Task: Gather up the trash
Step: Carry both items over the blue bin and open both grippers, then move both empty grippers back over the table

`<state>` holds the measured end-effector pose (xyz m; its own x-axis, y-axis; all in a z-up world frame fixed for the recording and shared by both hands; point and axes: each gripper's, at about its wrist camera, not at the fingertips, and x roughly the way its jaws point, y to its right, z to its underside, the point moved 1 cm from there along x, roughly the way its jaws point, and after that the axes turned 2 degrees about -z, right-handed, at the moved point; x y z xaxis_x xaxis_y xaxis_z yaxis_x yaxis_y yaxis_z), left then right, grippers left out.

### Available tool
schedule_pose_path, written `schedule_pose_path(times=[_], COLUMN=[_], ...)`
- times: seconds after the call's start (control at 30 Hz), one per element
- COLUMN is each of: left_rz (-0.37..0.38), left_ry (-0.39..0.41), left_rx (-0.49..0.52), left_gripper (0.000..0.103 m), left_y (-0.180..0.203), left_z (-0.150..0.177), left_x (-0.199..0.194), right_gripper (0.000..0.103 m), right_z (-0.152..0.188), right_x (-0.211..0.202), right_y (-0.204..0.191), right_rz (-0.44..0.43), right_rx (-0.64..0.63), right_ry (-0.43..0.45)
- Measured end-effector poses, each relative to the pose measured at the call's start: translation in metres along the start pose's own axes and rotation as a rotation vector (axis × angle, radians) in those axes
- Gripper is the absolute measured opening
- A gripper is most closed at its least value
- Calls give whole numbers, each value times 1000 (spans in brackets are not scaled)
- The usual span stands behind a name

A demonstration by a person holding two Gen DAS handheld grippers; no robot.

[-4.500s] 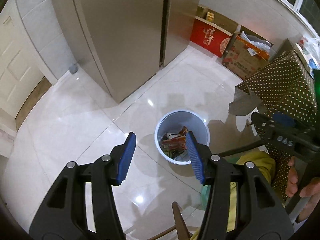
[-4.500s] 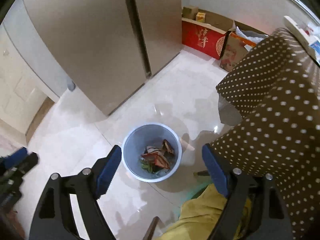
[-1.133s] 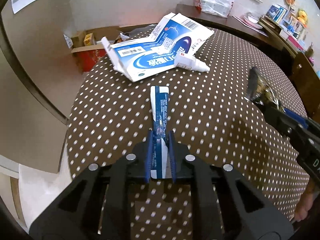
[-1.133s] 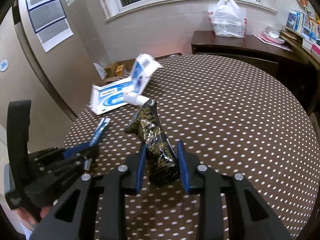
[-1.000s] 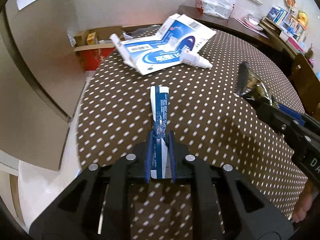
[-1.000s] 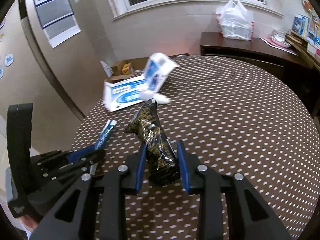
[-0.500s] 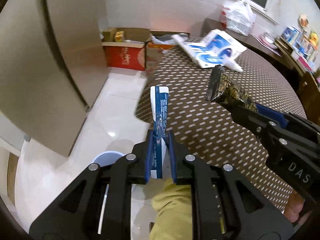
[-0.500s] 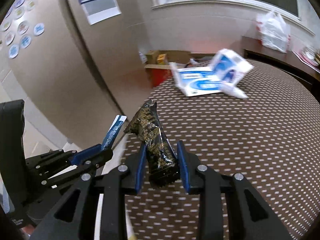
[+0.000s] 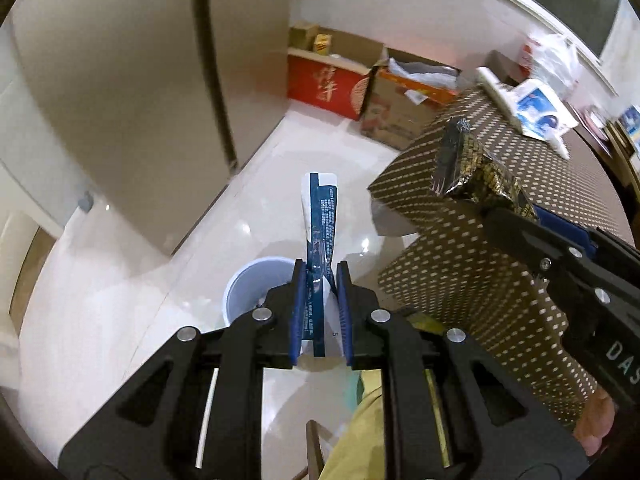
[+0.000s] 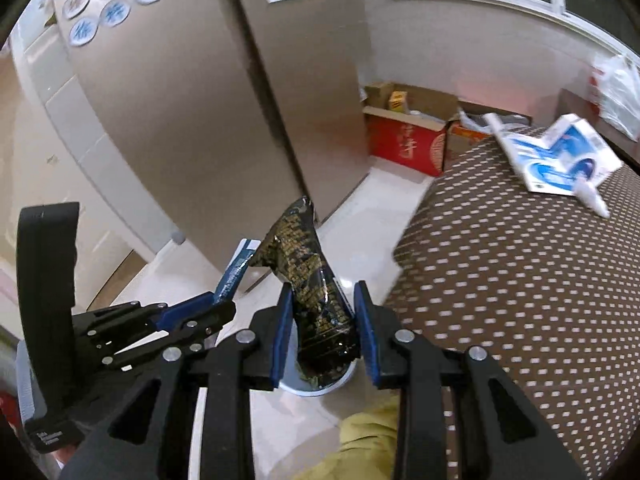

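The left tongs [image 9: 320,312] pinch a blue wrapper [image 9: 319,216] just above the white bin [image 9: 244,284] on the floor; the right tongs [image 10: 322,332] clamp a black-and-gold wrapper [image 10: 310,280] beside the bench [image 10: 520,280], over the bin's rim. Both wrappers look light, so released off-centre they could flutter past the bin onto the floor, and either may cling to a pad

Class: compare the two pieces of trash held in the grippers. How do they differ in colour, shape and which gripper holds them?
The blue wrapper is a flat, narrow blue-and-white strip; the black wrapper is dark with gold print, wider and crumpled. The left gripper holds the blue wrapper; the right gripper holds the black wrapper. Both stick out forward from shut jaws, off the table, with the bin below.
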<state>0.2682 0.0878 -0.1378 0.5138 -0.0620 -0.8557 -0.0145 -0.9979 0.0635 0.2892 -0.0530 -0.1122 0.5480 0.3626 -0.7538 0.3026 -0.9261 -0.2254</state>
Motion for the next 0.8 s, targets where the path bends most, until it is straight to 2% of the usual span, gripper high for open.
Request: schedule_pose_path(times=[0.2,0.27,0.3,0.33,0.47,0.67,0.8], left_rz=[-19,-27,-21,-14,-40,-82,-93], left_ry=[-39,-54,-69,-67,-59,-93,-101], left_rx=[-75,-95,-110,-119,-126,-149,-162], left_gripper=[16,26,38,44,44,44,44], left_y=[-28,-35,-41,-45,-57,-73,-82], left_z=[8,9,11,12,20,35,43], left_x=[11,15,18,19,21,28,27], right_gripper=[30,30,30,30,30,31,57], right_z=[3,4,5,6,13,21,26], right_x=[22,27,29,30,41,72,95], right_y=[-24,-31,-34,-35,-41,-54,-65], right_rz=[-19,-17,-15,-14,-6,-13,13], right_rx=[-27,-37,-39,-39,-41,-72,-116], right_ry=[-46,-57,-64,-69,-102,-173,-218])
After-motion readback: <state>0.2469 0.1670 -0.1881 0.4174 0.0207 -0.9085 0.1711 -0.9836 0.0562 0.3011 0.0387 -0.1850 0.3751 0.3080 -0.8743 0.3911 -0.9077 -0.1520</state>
